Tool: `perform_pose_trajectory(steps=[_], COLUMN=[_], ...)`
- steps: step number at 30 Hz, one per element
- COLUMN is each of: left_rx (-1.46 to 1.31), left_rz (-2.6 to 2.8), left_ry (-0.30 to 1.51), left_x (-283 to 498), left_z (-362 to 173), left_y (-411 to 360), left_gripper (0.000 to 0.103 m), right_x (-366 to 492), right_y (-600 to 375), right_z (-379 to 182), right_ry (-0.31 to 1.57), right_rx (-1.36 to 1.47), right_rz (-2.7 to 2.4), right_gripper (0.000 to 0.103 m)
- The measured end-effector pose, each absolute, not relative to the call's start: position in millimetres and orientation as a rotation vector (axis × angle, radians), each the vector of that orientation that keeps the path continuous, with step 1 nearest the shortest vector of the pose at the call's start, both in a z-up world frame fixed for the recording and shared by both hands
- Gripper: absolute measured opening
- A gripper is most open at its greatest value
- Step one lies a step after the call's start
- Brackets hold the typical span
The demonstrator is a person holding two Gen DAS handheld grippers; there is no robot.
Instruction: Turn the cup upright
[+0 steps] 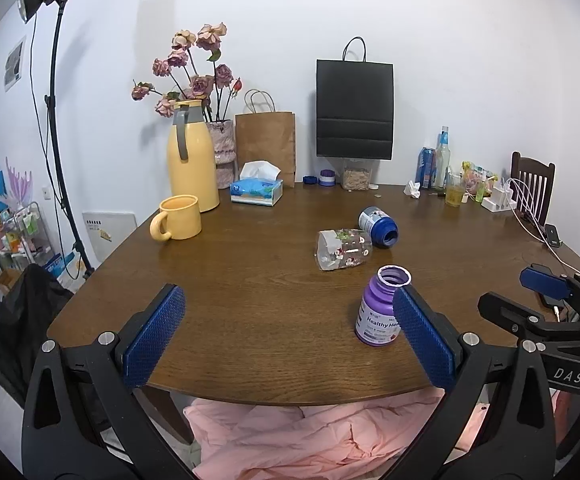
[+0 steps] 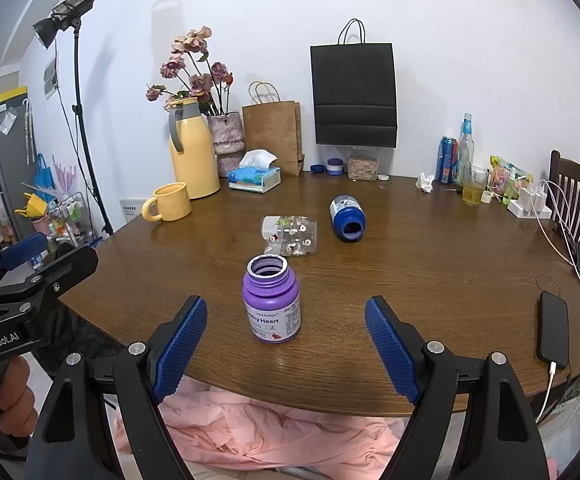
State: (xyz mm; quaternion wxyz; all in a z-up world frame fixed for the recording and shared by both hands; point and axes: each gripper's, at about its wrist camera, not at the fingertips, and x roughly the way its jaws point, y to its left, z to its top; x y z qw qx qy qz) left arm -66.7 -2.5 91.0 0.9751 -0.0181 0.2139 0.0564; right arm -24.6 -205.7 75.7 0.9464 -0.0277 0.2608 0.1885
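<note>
A clear glass cup with small printed flowers (image 1: pixel 342 249) lies on its side mid-table; it also shows in the right wrist view (image 2: pixel 290 235). A blue bottle (image 1: pixel 377 220) lies on its side just behind it, open mouth toward me (image 2: pixel 347 217). A purple bottle (image 1: pixel 379 306) stands upright without a cap near the front edge (image 2: pixel 272 300). My left gripper (image 1: pixel 289 330) is open and empty at the front edge. My right gripper (image 2: pixel 286 346) is open and empty, the purple bottle just ahead of its jaws.
A yellow mug (image 1: pixel 178 218) and yellow jug (image 1: pixel 192 156) stand at back left, with a tissue box (image 1: pixel 256 190), paper bags and flowers. Bottles, a glass (image 2: pixel 473 188) and chargers crowd the back right. A phone (image 2: pixel 553 328) lies at the right edge.
</note>
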Motion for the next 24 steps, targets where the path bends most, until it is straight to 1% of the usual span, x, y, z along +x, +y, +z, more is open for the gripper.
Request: perform_pose_trajectory(steps=[24], left_rx=[-0.036], left_rz=[0.115], left_ry=[0.445], left_x=[-64.0], left_z=[82.7], left_y=[-4.2], left_gripper=[0.103], right_x=[-23.4], right_y=[-202.9], right_z=[71.0], right_ry=[0.544], right_rx=[-0.055], right_rz=[0.391], right_gripper=[0.085])
